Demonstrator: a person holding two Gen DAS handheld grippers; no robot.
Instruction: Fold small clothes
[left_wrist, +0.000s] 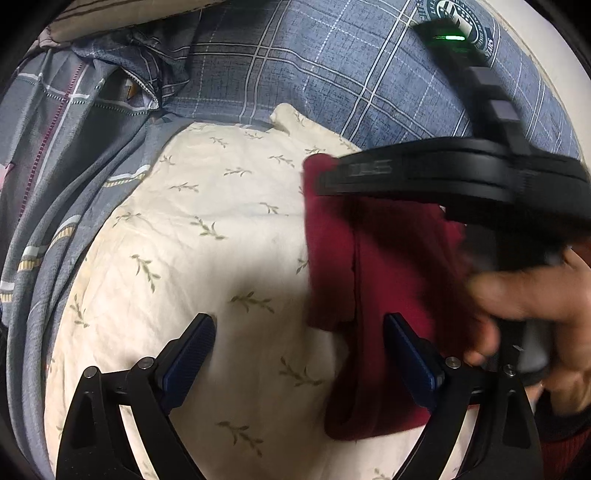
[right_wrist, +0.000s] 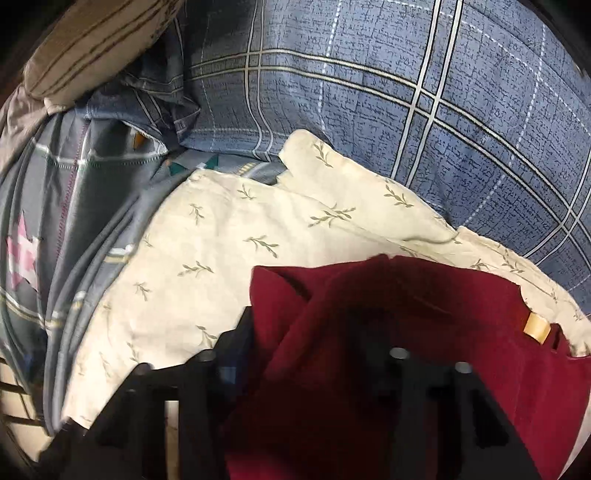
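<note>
On the cream leaf-print cloth (left_wrist: 207, 236) spread over the bed, toward its right edge, the dark red garment (left_wrist: 388, 266) lies partly doubled over, folding unfinished. The left claw (left_wrist: 299, 350) gapes empty; the right claw (right_wrist: 314, 373) seems pinched on a red fold.

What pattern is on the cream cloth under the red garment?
Small green leafy sprigs on the cream cloth, clearest in the right wrist view.

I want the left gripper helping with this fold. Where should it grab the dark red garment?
Probably the dark red garment by its near-left edge, coming from the cream leaf-print cloth side: that edge lies flat and exposed between the open left gripper fingers.
</note>
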